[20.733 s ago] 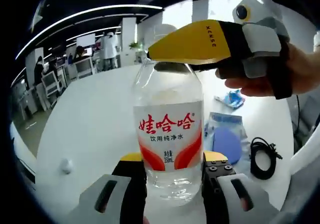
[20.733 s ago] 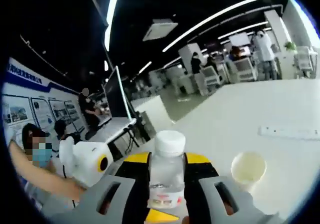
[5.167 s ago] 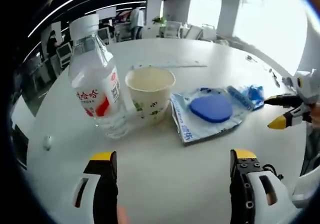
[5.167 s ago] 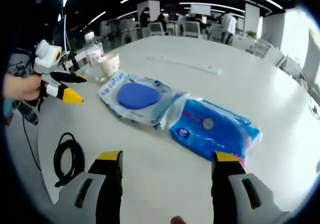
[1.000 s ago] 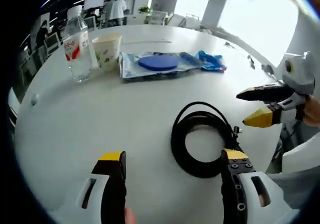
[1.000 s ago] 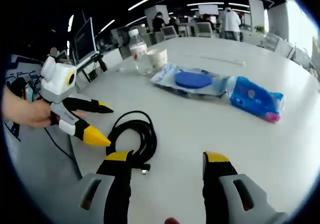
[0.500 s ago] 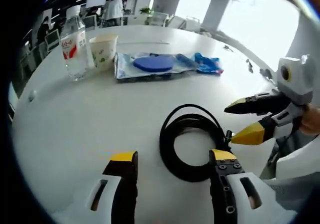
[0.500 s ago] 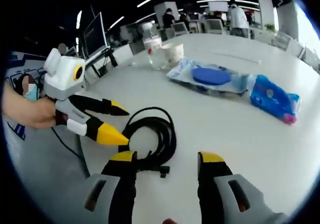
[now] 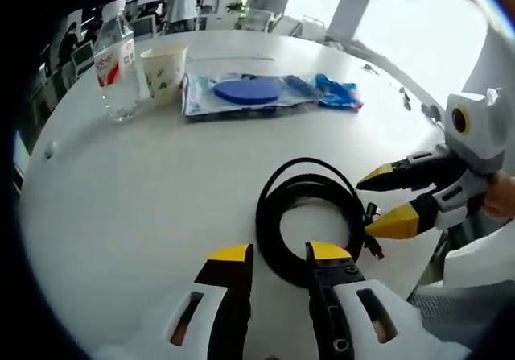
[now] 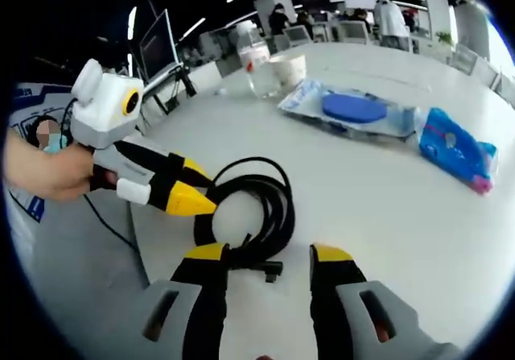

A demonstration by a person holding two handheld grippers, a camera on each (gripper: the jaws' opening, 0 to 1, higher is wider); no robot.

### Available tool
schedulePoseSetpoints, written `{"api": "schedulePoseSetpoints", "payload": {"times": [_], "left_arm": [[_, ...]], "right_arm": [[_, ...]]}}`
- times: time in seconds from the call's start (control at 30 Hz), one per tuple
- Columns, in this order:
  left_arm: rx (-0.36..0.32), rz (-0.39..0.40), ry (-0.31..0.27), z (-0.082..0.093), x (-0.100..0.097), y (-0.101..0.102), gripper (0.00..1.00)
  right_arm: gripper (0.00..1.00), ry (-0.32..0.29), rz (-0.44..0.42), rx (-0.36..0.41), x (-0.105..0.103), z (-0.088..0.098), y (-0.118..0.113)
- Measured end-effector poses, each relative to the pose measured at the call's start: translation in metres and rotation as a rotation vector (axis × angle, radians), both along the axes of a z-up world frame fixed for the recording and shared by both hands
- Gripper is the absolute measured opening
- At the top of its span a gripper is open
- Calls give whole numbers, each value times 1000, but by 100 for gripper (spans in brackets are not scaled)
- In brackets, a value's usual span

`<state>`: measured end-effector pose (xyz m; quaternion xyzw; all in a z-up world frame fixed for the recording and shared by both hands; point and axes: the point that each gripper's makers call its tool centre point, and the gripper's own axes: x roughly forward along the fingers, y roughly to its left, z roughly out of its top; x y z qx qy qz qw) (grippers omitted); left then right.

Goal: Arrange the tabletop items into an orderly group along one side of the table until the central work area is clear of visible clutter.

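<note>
Coiled black cable (image 9: pixel 310 219) lay on the white desk (image 9: pixel 145 191) nearest us, apart from the bottle (image 9: pixel 115 58), cup (image 9: pixel 164 72) and blue packets (image 9: pixel 257 94) lined up along the far side. We had our left tool (image 9: pixel 278 257) nearly pressed together over the coil's near edge, apparently to pinch it. Our right tool (image 10: pixel 269 254) hung spread beside the cable's plug end, gripping nothing.

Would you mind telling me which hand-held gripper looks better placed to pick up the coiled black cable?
Left, probably. The left hand-held gripper has its jaws narrowed around the near edge of the cable, while the right hand-held gripper is open, with the coil lying mostly beyond its left jaw.
</note>
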<state>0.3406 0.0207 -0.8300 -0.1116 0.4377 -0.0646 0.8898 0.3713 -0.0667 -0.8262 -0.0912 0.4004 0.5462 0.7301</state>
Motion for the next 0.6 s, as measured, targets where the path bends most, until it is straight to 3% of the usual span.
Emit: {"api": "schedulePoseSetpoints", "payload": {"times": [0.07, 0.13, 0.2, 0.27, 0.43, 0.6], "left_arm": [[-16, 22, 8, -1, 0, 0, 14], [-33, 44, 10, -2, 0, 1, 11], [-60, 65, 11, -3, 1, 0, 10], [-61, 74, 16, -3, 1, 1, 10], [-114, 126, 35, -2, 0, 0, 7], [-131, 136, 30, 4, 3, -4, 3]], "right_arm": [[35, 22, -15, 7, 0, -1, 1], [29, 25, -18, 7, 2, -2, 3], [22, 67, -15, 20, -3, -3, 7], [21, 51, -32, 14, 0, -3, 6], [16, 98, -89, 19, 4, -4, 4], [13, 80, -97, 20, 6, 2, 1]]}}
